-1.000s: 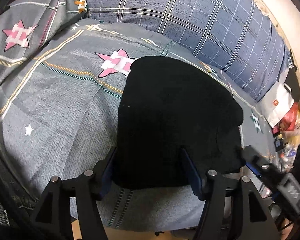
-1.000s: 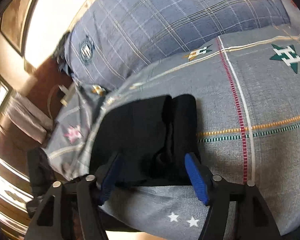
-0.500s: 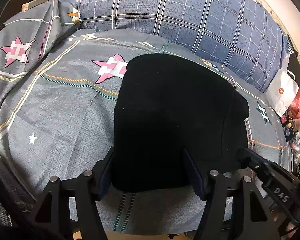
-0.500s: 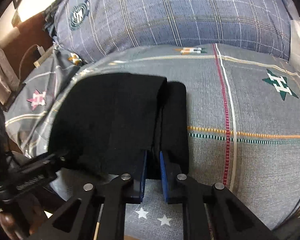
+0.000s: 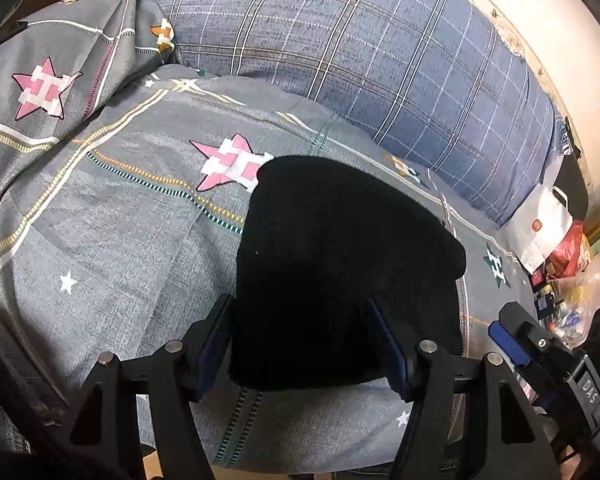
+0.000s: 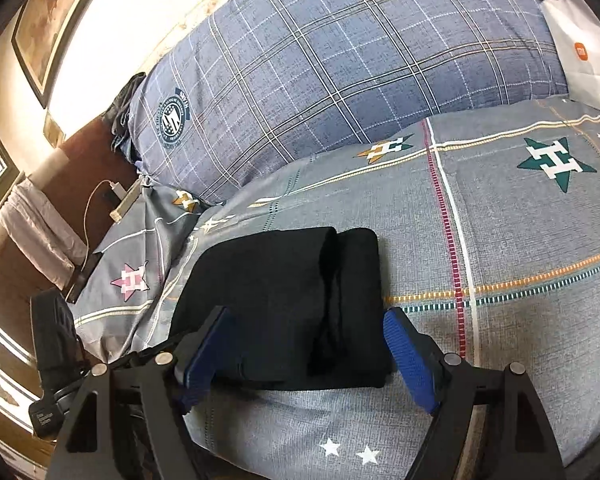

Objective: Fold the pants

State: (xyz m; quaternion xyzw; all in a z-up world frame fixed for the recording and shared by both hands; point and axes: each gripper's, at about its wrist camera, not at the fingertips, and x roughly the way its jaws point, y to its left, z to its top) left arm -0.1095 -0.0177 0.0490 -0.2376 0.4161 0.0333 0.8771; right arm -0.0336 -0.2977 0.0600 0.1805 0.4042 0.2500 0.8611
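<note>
Half a second ago the right gripper (image 6: pixel 306 354) was pinched together at the near edge of the pants (image 6: pixel 296 304); now its jaws are opening, spread wide with the blue pads on either side of the folded bundle's near edge, not pressing on it. The left gripper (image 5: pixel 302 344) has barely shifted, and its jaws stand apart much as before, one pad at each side of the near edge of the pants (image 5: pixel 340 272), with no clear squeeze on the cloth.

The black pants lie folded into a compact block on the bed, near its front edge. From the right wrist view a rolled or doubled layer runs along the right side of the block. They rest on a grey bedspread (image 6: pixel 520 248) printed with stars and coloured stitched lines; a pink star (image 5: pixel 232 162) sits just beyond the far left corner of the pants. Behind, a big blue checked pillow (image 6: pixel 340 72) lies along the wall. A white paper bag (image 5: pixel 540 228) stands at the pillow's end, with red and clear plastic bags beside it.
</note>
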